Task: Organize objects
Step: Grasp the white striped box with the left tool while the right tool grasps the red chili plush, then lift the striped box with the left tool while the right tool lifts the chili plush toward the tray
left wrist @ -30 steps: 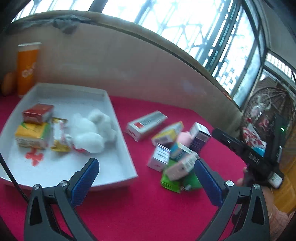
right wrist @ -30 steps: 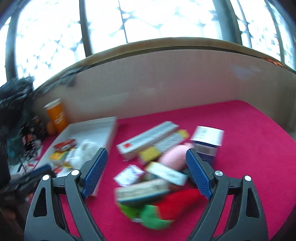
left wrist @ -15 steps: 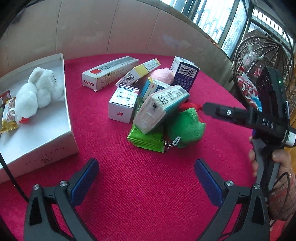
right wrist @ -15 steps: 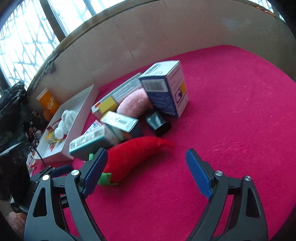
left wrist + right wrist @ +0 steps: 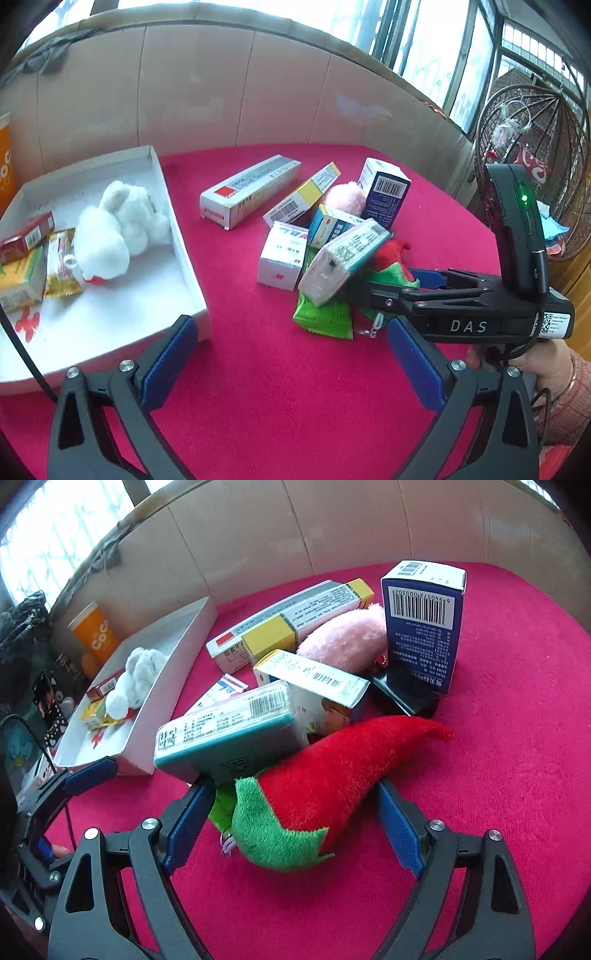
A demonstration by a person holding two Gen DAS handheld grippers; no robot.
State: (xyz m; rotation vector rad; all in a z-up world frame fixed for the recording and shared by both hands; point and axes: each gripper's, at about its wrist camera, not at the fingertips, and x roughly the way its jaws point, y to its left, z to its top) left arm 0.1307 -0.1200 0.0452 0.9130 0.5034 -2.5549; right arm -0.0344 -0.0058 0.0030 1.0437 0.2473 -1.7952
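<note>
Chilli plush between spread jaws at the near edge of the pile

We have the right hand-held gripper spread around the toy on the red bench, not yet pinching; the left hand-held gripper hangs spread nearby. We judge that lifting could topple the teal box leaning on it.

Loose on cloth: six boxes, two plush toys, one green packet.
</note>
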